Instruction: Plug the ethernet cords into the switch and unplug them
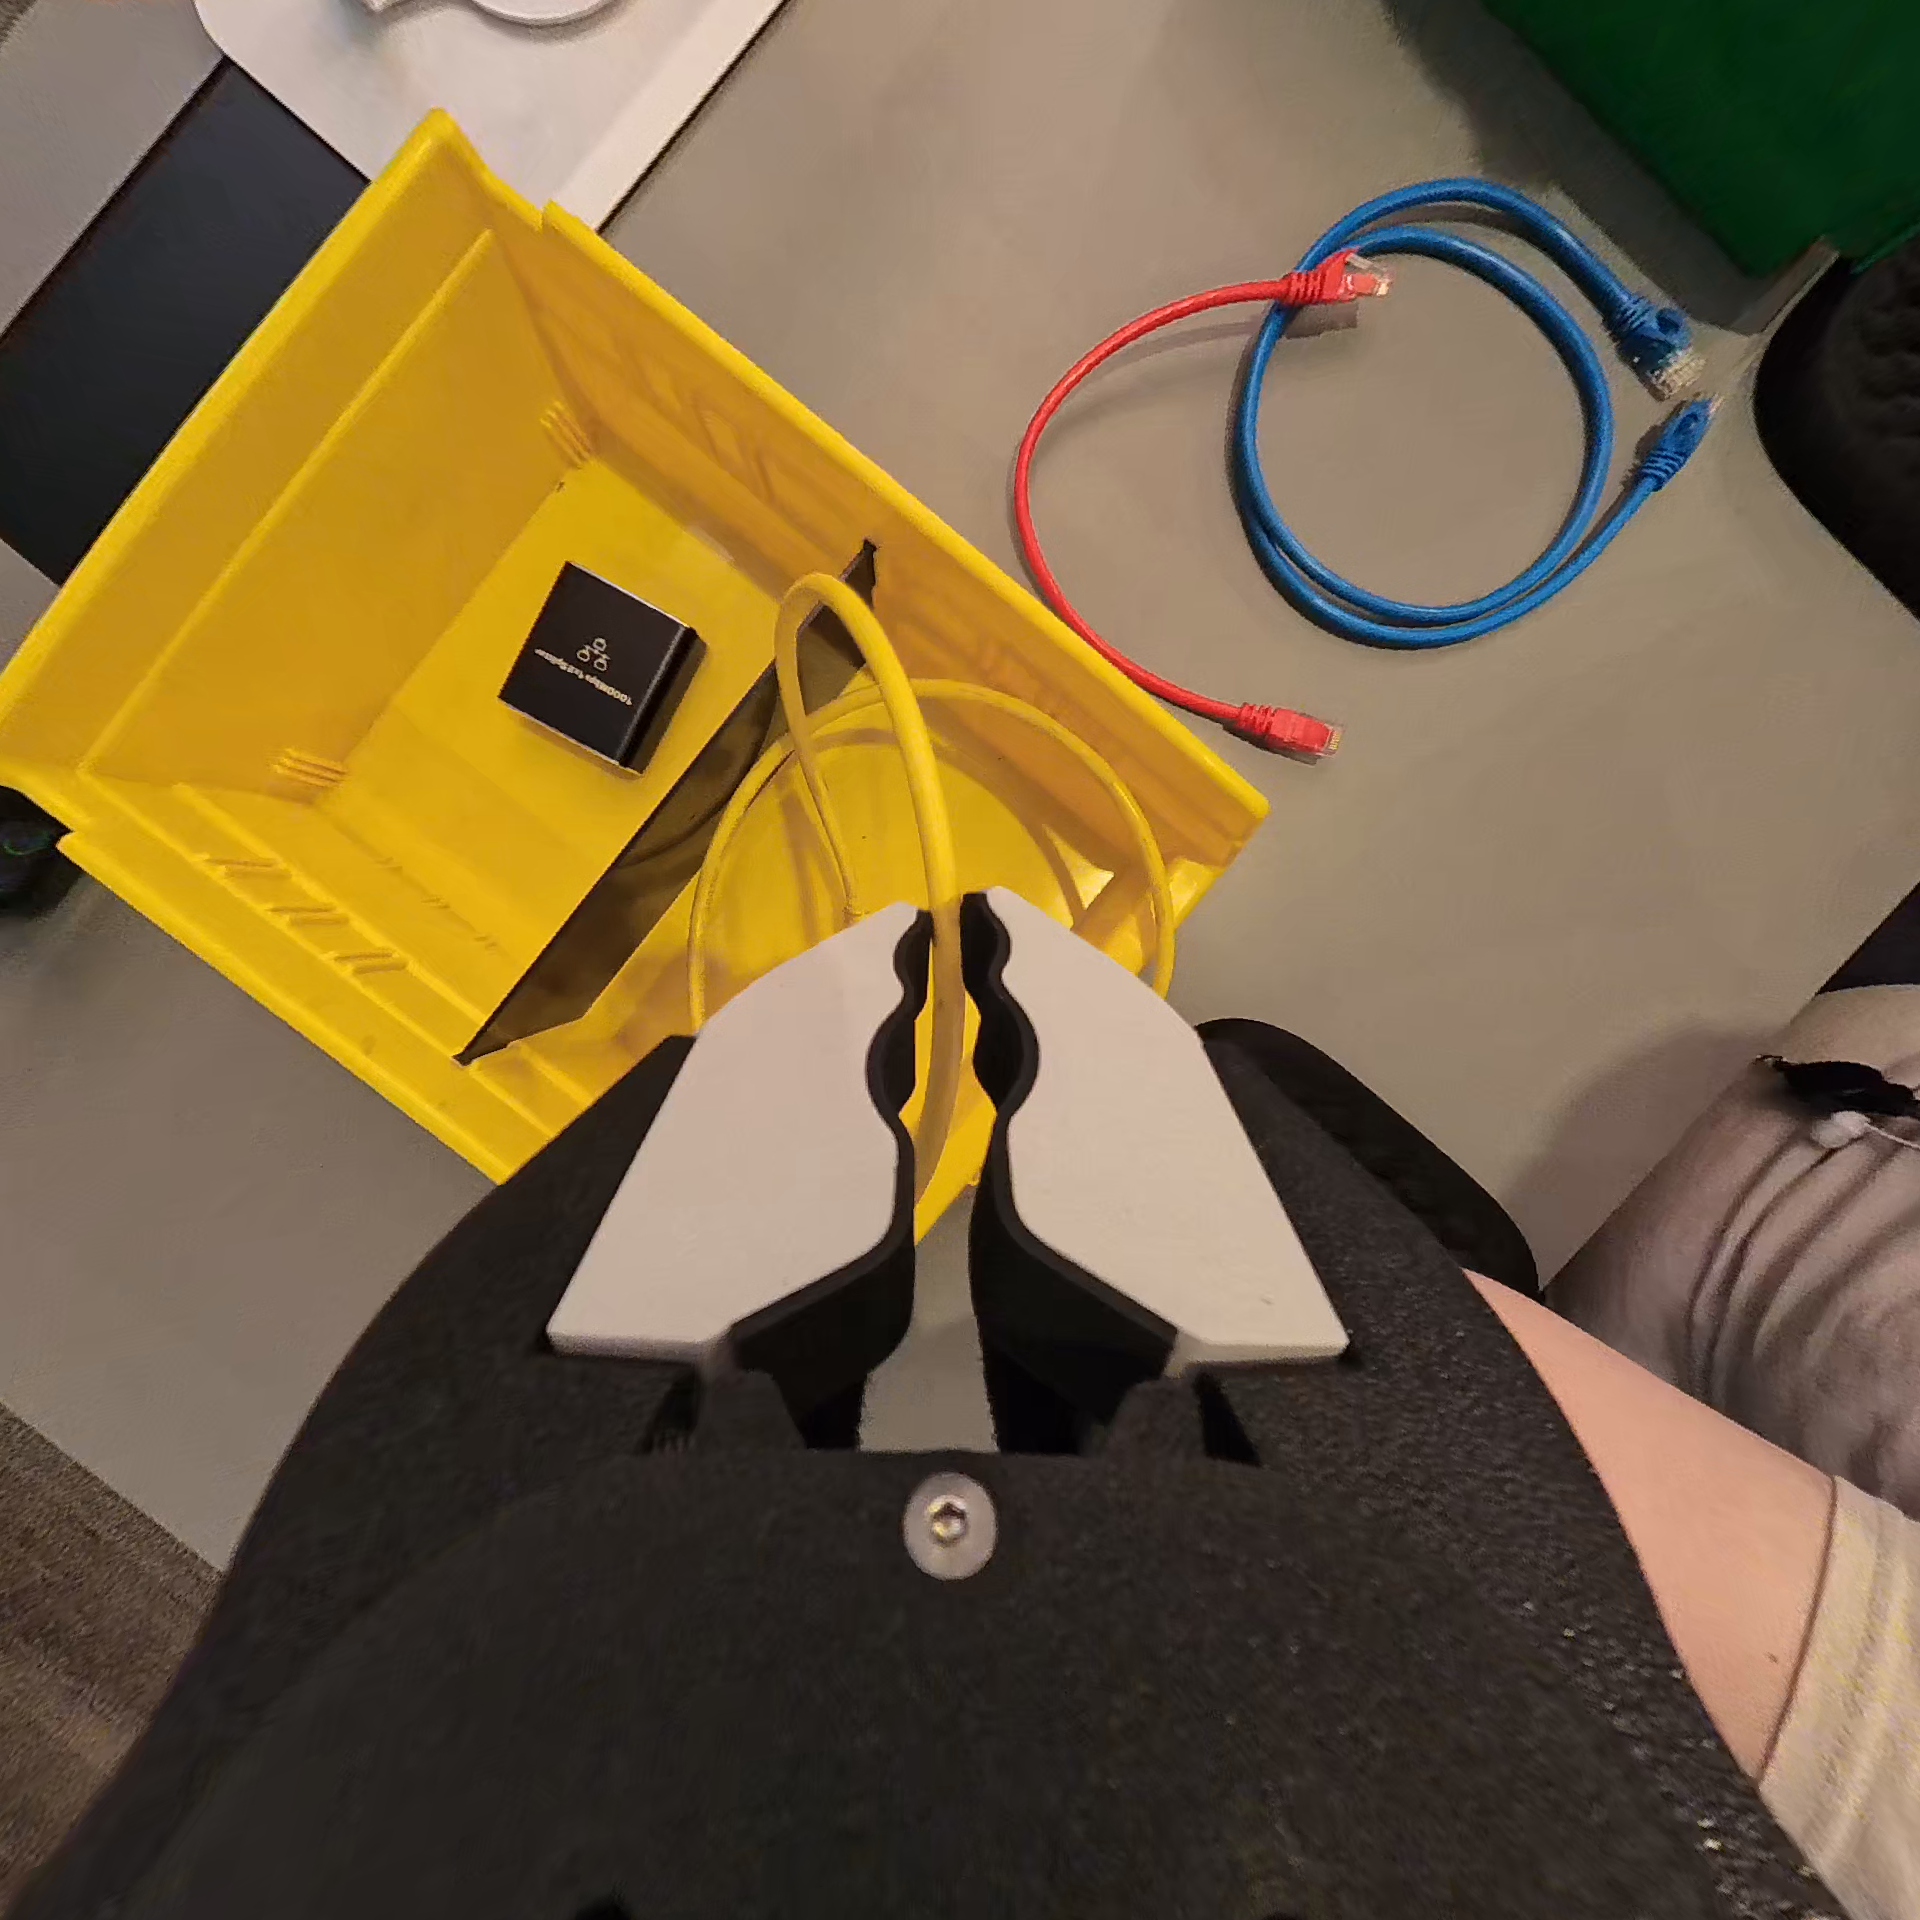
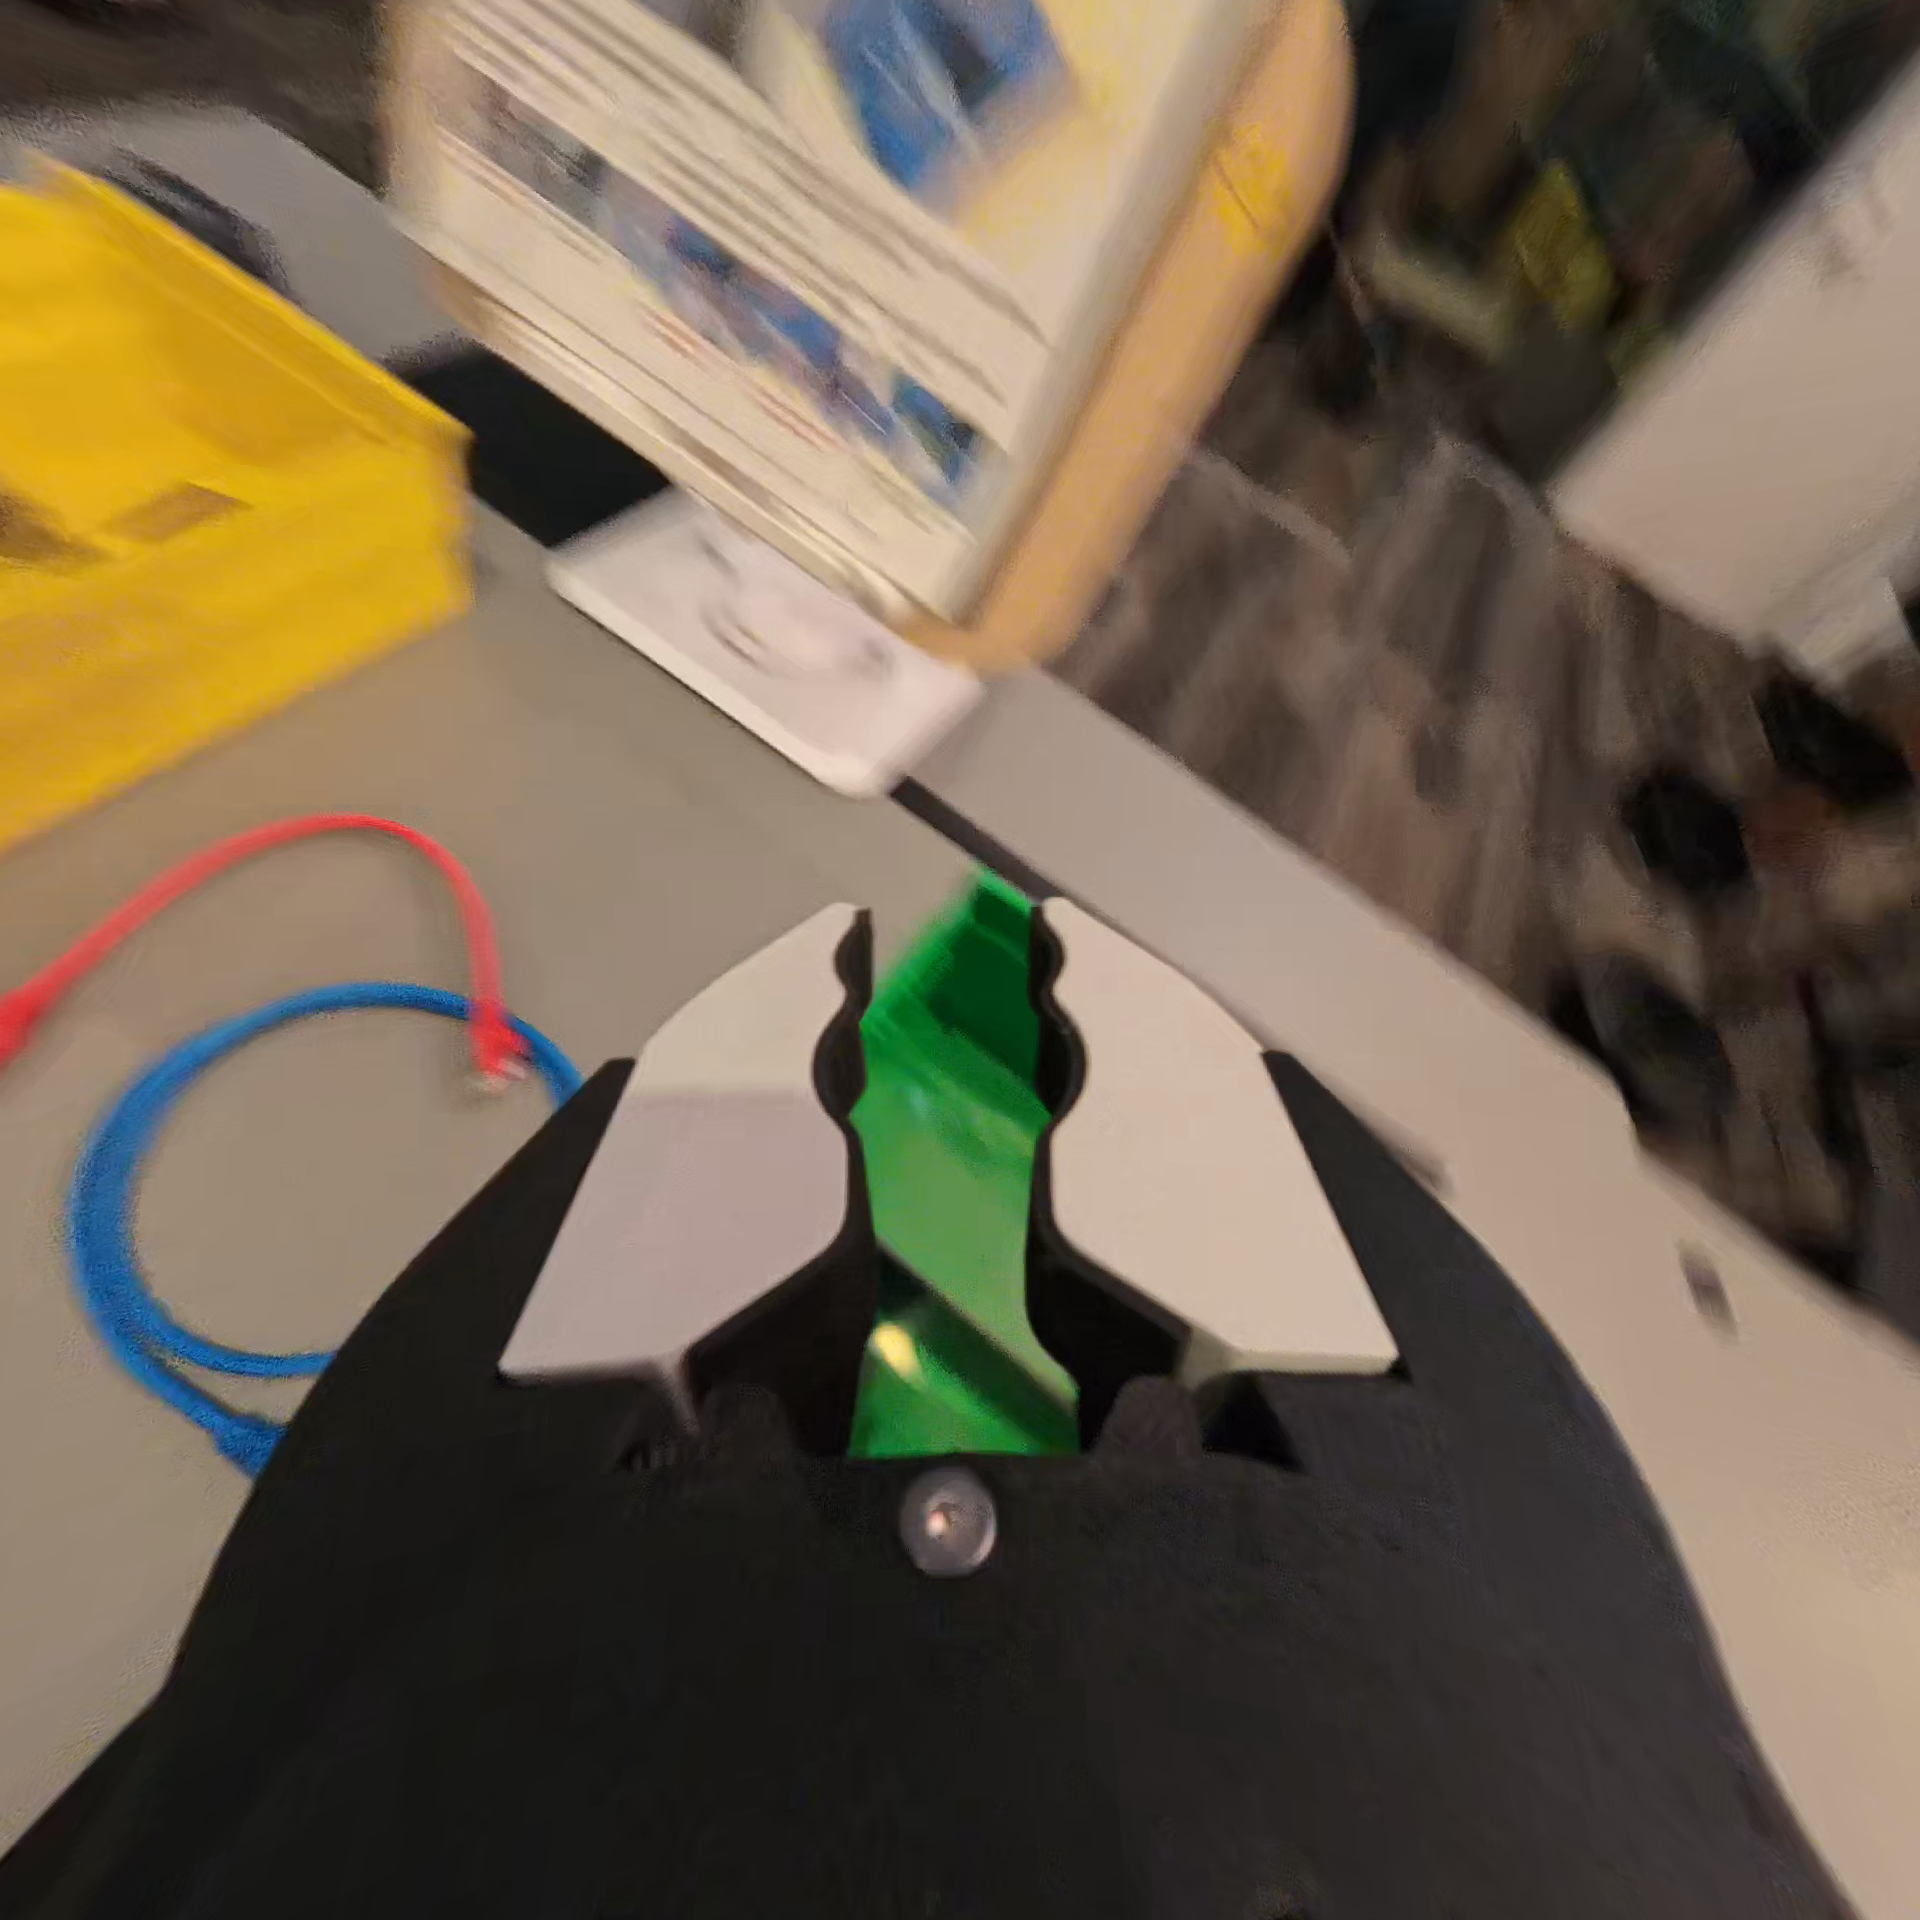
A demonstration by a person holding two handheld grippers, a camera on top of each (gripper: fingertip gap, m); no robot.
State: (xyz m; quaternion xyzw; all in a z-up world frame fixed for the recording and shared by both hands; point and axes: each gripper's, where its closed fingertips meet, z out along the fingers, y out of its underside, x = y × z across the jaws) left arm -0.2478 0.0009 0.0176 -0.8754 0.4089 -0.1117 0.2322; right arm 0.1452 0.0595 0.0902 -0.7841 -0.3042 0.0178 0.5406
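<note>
The right gripper (image 2: 951,925) is seen with a clear gap between its grey fingers (image 2: 727,1122), nothing gripped, and a green bin (image 2: 951,1091) showing through the gap where it lies beyond on the grey table (image 2: 644,831). To the left, a red cord (image 2: 457,883) is laid across a coiled blue cord (image 2: 114,1226), its plug touching the blue loop, with a yellow bin (image 2: 208,499) farther back at the left edge. A white monitor base (image 2: 790,665) is set near the table's far edge under a blurred screen (image 2: 831,291); the whole view is smeared.
</note>
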